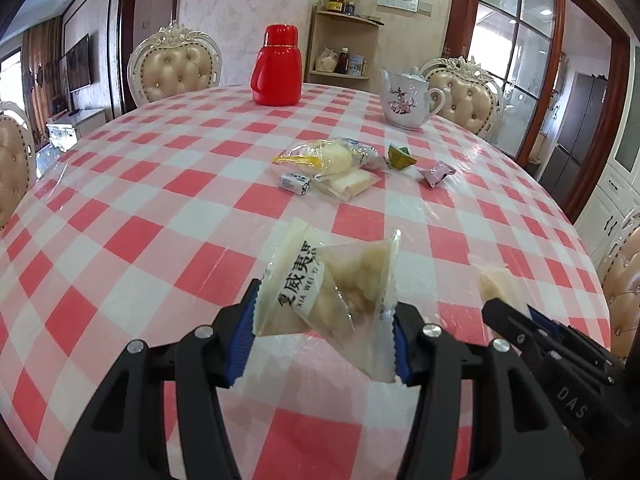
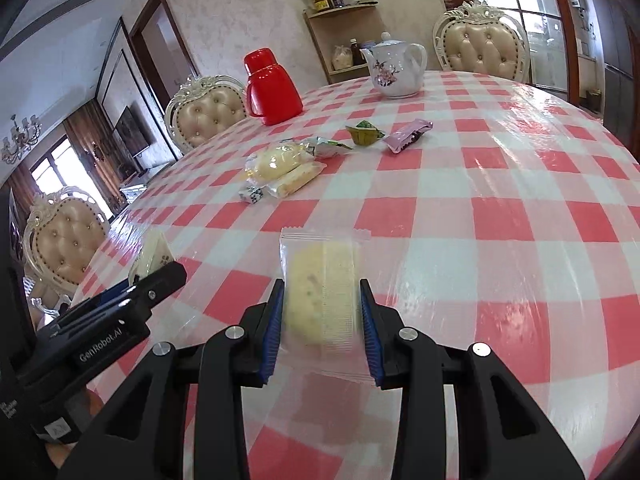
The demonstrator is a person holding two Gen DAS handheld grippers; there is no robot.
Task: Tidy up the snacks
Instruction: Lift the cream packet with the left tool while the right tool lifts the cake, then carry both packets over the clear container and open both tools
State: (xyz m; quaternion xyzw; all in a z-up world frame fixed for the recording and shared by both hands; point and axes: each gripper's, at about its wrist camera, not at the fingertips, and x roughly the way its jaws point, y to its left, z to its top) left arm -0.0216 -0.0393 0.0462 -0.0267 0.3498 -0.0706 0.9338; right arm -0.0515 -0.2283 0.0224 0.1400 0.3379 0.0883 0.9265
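Hovering above the near edge of the checked table (image 1: 168, 184): left tongs (image 1: 324, 340) clamped on a macadamia snack packet (image 1: 320, 292), right tongs (image 2: 322, 330) clamped on a round biscuit packet (image 2: 320, 296). Loose snacks (image 1: 332, 164) heaped mid-table, toward the far edge.

Tufted cream chairs (image 1: 175, 67) ring a pink-checked table (image 1: 160, 200); a corner shelf (image 1: 344, 46) meets glazed doors (image 1: 516, 52).
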